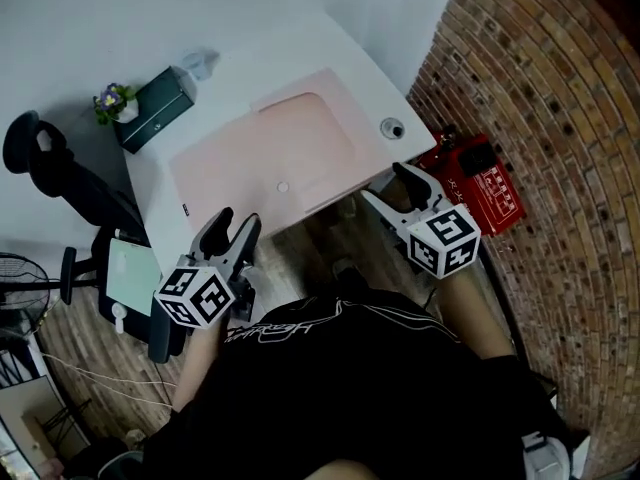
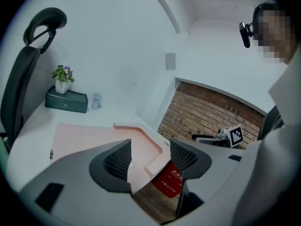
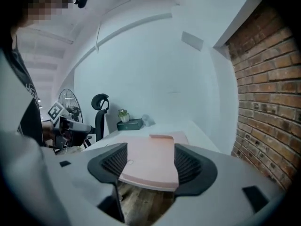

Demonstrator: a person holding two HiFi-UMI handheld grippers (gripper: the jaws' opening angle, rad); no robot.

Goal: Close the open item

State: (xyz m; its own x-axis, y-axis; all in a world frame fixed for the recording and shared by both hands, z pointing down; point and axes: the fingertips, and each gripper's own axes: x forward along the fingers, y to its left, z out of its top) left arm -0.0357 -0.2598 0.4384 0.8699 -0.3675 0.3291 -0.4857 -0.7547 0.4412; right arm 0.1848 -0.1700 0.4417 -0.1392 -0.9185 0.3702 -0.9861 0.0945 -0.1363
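Observation:
No open item can be made out. A pink mat (image 1: 270, 148) (image 2: 84, 135) (image 3: 150, 147) covers the white desk (image 1: 330, 53) up to its front edge. My left gripper (image 1: 232, 230) (image 2: 150, 159) hangs open just before that edge, at the mat's left front part, with nothing between its fingers. My right gripper (image 1: 395, 190) (image 3: 150, 160) is open too, off the desk's right front corner and empty. In the right gripper view the mat's near edge shows between the jaws but lies farther off.
A dark green box (image 1: 155, 108) (image 2: 66, 100) with a small plant (image 1: 115, 100) and a glass (image 1: 198, 65) stand at the desk's back. A red box (image 1: 480, 183) (image 2: 169, 180) lies on the floor by the brick wall (image 1: 540, 88). An office chair (image 1: 60, 178) stands left.

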